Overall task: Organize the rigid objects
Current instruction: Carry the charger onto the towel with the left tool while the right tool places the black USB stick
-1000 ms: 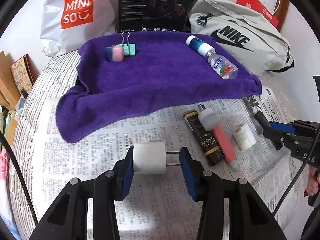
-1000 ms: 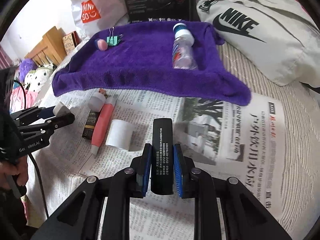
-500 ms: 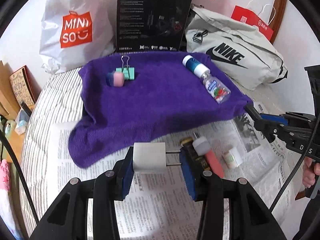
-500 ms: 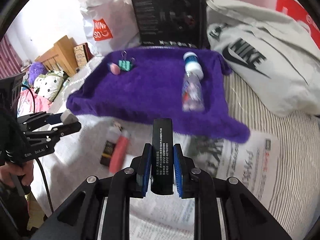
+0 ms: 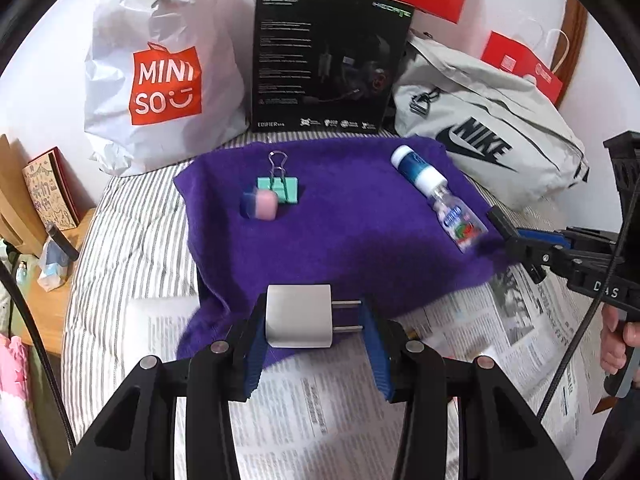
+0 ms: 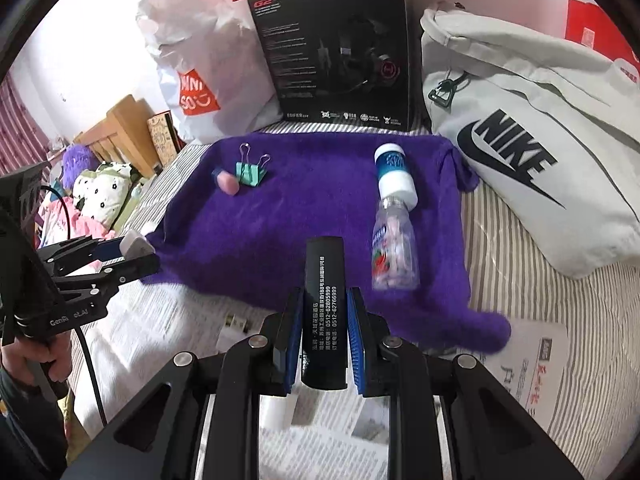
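My left gripper (image 5: 314,330) is shut on a white plug charger (image 5: 298,316), its prongs pointing right, held above the near edge of the purple towel (image 5: 352,236). My right gripper (image 6: 322,338) is shut on a black stick-shaped case (image 6: 323,308) with white print, also raised over the towel's (image 6: 312,204) near edge. On the towel lie a green binder clip (image 5: 280,186), a pink and blue eraser (image 5: 260,205) and a small bottle (image 5: 440,196) with a blue and white cap. The right wrist view shows the same clip (image 6: 252,170), eraser (image 6: 227,182) and bottle (image 6: 394,220).
Newspaper (image 5: 320,412) covers the striped bed in front of the towel. Behind the towel stand a white Miniso bag (image 5: 160,76), a black headset box (image 5: 324,60) and a grey Nike bag (image 5: 488,132). A wooden bedside stand (image 5: 40,208) sits left. A few small items lie on the newspaper (image 6: 236,328).
Both grippers have risen and moved forward towards the towel, each still holding its object. The tubes and bottles on the newspaper have slipped out of the left wrist view.
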`<control>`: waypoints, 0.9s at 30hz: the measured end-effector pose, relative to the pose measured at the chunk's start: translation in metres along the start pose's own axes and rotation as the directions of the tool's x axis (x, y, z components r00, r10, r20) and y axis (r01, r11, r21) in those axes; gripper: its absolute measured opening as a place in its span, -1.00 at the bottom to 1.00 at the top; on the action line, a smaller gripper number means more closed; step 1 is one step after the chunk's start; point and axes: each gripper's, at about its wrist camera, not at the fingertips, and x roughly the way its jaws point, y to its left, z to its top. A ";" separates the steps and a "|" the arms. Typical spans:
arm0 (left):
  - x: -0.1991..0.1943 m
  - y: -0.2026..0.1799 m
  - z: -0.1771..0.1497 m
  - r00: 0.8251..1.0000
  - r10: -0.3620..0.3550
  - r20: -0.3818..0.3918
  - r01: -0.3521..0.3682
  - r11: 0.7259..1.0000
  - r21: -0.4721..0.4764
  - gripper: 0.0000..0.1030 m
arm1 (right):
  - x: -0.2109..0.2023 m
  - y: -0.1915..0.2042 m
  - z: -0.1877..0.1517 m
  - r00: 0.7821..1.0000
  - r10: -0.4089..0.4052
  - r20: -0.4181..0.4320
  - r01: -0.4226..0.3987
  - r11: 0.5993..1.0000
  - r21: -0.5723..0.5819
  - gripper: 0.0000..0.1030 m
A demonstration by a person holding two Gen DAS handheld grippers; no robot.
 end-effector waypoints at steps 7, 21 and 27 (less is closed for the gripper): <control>0.023 0.017 0.021 1.000 0.010 -0.019 -0.011 1.000 -0.026 -0.19 | 0.030 -0.001 0.025 1.000 -0.017 -0.020 0.017 1.000 0.001 -0.58; 0.084 0.041 0.037 0.996 0.006 -0.093 -0.012 0.998 -0.069 -0.19 | 0.095 -0.005 0.039 0.992 -0.072 -0.106 0.069 0.997 -0.030 -0.58; 0.099 0.041 0.046 0.995 0.023 -0.097 -0.027 0.999 -0.045 -0.19 | 0.108 -0.008 0.040 0.988 -0.088 -0.125 0.082 0.996 -0.046 -0.58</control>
